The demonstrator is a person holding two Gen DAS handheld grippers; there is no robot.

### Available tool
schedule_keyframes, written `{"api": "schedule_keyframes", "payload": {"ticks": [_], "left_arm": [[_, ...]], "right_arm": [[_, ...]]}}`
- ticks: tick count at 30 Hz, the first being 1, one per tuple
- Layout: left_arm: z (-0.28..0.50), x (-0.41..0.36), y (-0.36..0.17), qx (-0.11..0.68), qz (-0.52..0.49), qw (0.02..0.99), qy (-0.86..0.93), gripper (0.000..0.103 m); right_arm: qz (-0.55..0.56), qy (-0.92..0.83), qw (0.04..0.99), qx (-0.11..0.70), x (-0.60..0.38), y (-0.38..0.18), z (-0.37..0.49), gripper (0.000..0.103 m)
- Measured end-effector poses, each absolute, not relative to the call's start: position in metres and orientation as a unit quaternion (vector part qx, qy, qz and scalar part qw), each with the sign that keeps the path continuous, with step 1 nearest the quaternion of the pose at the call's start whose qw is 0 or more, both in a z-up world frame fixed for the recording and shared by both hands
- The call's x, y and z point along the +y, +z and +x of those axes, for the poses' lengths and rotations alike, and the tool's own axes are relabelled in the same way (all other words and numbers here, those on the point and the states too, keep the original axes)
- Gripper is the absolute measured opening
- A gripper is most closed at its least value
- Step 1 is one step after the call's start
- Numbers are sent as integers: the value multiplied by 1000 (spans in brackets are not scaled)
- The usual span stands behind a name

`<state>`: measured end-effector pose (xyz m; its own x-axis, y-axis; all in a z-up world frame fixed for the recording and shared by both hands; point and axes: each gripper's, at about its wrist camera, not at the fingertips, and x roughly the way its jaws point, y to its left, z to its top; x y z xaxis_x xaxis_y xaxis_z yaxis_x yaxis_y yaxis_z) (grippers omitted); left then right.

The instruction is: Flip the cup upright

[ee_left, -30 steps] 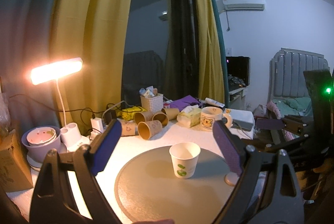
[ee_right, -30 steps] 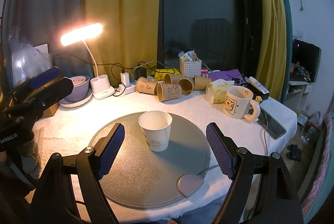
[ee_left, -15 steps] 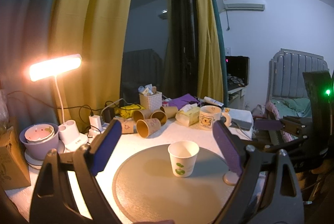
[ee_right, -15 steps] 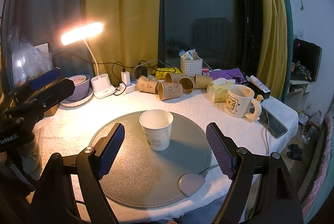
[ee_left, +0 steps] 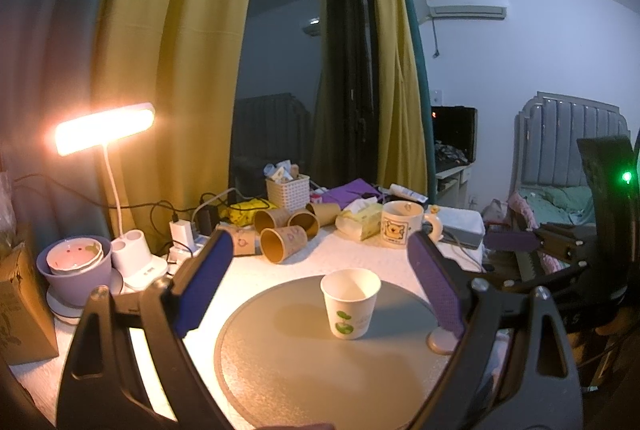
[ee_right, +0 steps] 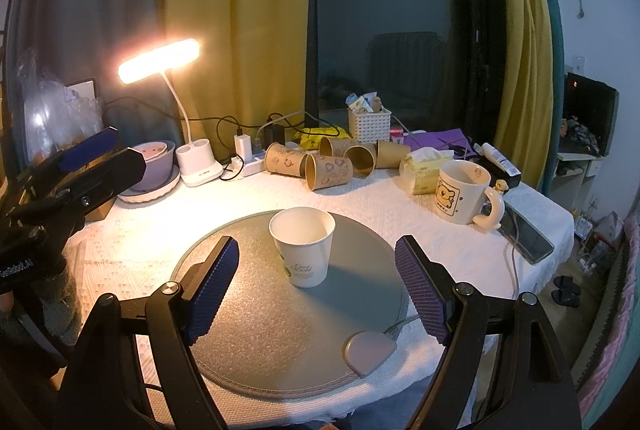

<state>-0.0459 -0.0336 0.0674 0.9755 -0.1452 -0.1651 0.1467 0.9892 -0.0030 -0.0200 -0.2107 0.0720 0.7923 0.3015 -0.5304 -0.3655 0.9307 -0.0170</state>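
Observation:
A white paper cup point(ee_left: 350, 302) with a green logo stands upright, mouth up, on a round grey mat point(ee_left: 280, 362). It also shows in the right wrist view point(ee_right: 303, 246) on the same mat point(ee_right: 256, 330). My left gripper point(ee_left: 320, 282) is open and empty, held back from the cup. My right gripper point(ee_right: 316, 282) is open and empty, with the cup just beyond its fingertips. The left gripper also shows at the left edge of the right wrist view point(ee_right: 86, 159); the right gripper shows at the right of the left wrist view point(ee_left: 516, 242).
Several brown paper cups point(ee_right: 328, 171) lie on their sides at the back. A bear mug point(ee_right: 464, 191), tissue pack point(ee_right: 424, 171), white basket point(ee_right: 369, 123), lit desk lamp point(ee_right: 160, 59), purple bowl point(ee_right: 154, 165) and a phone point(ee_right: 528, 236) near the right table edge surround the mat.
Both views shift slightly, as if the grippers drew back and rose a little. The cup stays upright on the mat. Both grippers stay open.

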Motion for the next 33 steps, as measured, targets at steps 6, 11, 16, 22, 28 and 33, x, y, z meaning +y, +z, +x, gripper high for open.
{"api": "schedule_keyframes", "payload": {"ticks": [6,11,16,22,28,33], "left_arm": [[-45,-32,68,83,5,994,-74,90],[-45,-33,67,83,5,994,-74,90],[-45,-33,67,83,5,994,-74,90],[-46,-35,66,84,4,994,-74,90],[-46,-34,66,84,4,994,-74,90],[-45,-33,66,84,4,994,-75,90]], "right_arm": [[-59,176,945,270,-210,72,-21,83],[-59,176,945,271,-210,72,-21,83],[-59,177,945,270,-211,72,-21,83],[-59,176,945,271,-210,72,-22,83],[-59,176,944,271,-211,72,-21,83],[-59,176,944,271,-210,72,-22,83]]}}
